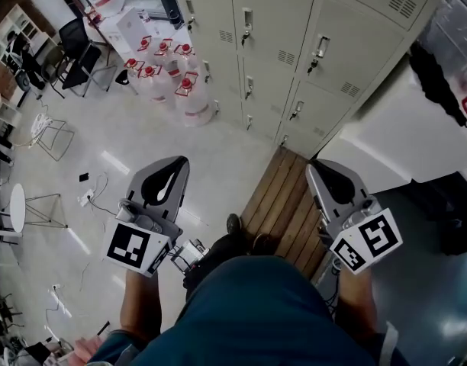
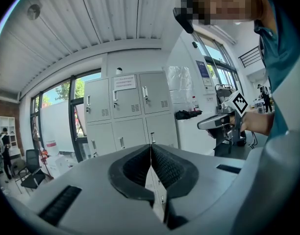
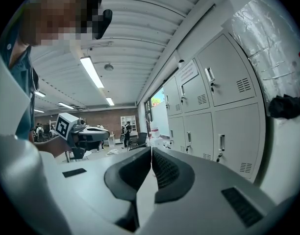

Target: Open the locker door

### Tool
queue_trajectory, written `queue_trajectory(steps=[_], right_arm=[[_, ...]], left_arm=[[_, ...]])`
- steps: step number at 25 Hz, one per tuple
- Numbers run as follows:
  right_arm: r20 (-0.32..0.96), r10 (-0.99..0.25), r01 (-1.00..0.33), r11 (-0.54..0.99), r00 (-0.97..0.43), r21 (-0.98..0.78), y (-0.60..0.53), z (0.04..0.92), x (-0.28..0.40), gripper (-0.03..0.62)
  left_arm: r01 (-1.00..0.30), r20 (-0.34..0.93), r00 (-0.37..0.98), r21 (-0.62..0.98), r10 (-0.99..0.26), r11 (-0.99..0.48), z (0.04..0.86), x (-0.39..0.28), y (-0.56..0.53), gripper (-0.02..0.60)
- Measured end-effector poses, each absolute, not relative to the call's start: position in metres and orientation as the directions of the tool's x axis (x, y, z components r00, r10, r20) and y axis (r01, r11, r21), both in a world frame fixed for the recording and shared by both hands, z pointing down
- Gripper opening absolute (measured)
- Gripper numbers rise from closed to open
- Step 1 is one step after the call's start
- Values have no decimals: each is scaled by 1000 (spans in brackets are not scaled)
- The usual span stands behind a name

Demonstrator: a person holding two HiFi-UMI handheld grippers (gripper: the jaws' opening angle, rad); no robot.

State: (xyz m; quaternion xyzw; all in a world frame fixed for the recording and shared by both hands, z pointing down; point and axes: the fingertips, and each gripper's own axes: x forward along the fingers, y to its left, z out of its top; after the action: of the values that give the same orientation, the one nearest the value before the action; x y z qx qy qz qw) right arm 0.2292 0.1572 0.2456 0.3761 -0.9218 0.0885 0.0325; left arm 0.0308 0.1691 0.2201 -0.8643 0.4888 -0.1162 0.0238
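A bank of pale grey lockers (image 1: 294, 29) stands ahead, across the top of the head view, and every door I can see is closed. Each door carries a small upright handle (image 1: 319, 50) with a lock below it. My left gripper (image 1: 177, 166) and my right gripper (image 1: 317, 170) are both held out level, some way short of the lockers. In the left gripper view, the left gripper (image 2: 150, 150) has its jaws pressed together with nothing between them, and the lockers (image 2: 125, 106) are ahead. The right gripper (image 3: 151, 153) is likewise shut and empty, with the lockers (image 3: 213, 106) to its right.
Several water jugs with red caps (image 1: 176, 78) stand on the floor at the lockers' left end. A wooden slatted board (image 1: 283, 204) lies at my feet. A white wrapped cabinet (image 1: 401, 128) with a black bag (image 1: 439, 82) is to the right. Chairs (image 1: 81, 52) and cables (image 1: 92, 193) are on the left.
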Motion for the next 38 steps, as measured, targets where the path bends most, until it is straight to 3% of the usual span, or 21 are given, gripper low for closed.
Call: queue_trajectory(steps=[9, 22, 30, 38], right_arm=[[159, -776, -792, 603, -611, -100, 123, 238, 242, 37], [161, -811, -824, 565, -562, -30, 81, 220, 181, 37], [178, -812, -827, 562, -556, -17, 52, 222, 173, 37], [166, -737, -753, 655, -655, -58, -17, 237, 152, 37]], left_arm=[[-767, 138, 617, -119, -775, -631, 218, 44, 105, 17], [-746, 66, 656, -98, -752, -659, 211, -18, 40, 17], [-763, 76, 636, -80, -768, -641, 218, -38, 8, 17], [-833, 119, 533, -95, -837, -544, 227, -62, -36, 17]])
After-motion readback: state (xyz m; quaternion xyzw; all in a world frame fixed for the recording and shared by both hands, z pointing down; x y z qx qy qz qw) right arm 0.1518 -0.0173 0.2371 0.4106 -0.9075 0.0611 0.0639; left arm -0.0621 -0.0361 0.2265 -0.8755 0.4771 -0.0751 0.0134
